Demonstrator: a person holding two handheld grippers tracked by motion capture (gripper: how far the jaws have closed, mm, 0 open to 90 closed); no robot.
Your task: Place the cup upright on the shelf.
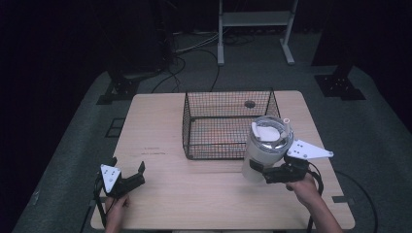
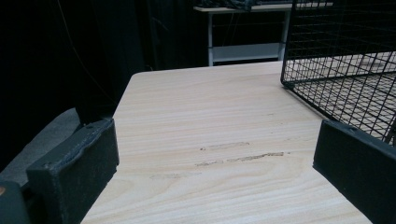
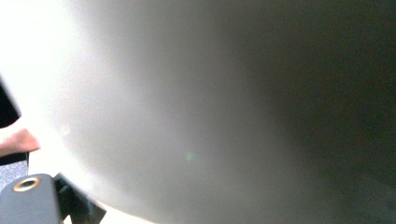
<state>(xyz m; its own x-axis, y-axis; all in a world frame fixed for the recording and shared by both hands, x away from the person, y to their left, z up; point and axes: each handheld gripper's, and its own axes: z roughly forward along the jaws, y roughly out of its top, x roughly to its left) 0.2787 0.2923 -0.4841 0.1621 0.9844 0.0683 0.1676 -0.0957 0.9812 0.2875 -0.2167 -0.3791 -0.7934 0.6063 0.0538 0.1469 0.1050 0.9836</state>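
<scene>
A white tumbler [image 1: 262,150] with a clear lid stands out in front of the right front corner of the black wire basket [image 1: 214,156]. It leans slightly. My right gripper [image 1: 266,173] is shut on its lower body from the near right side. In the right gripper view the tumbler's pale wall [image 3: 210,116] sits right against the camera. I cannot tell whether its base touches the table. My left gripper [image 1: 128,166] rests low at the table's near left, open, with nothing between its jaws [image 2: 215,163].
The basket [image 2: 341,60] sits on the far middle of the wooden table [image 1: 194,194], and nothing shows inside it. Bare wood [image 2: 210,107] lies ahead of the left gripper. Beyond the table are cables, a white stand [image 1: 255,19] and dark tripod bases.
</scene>
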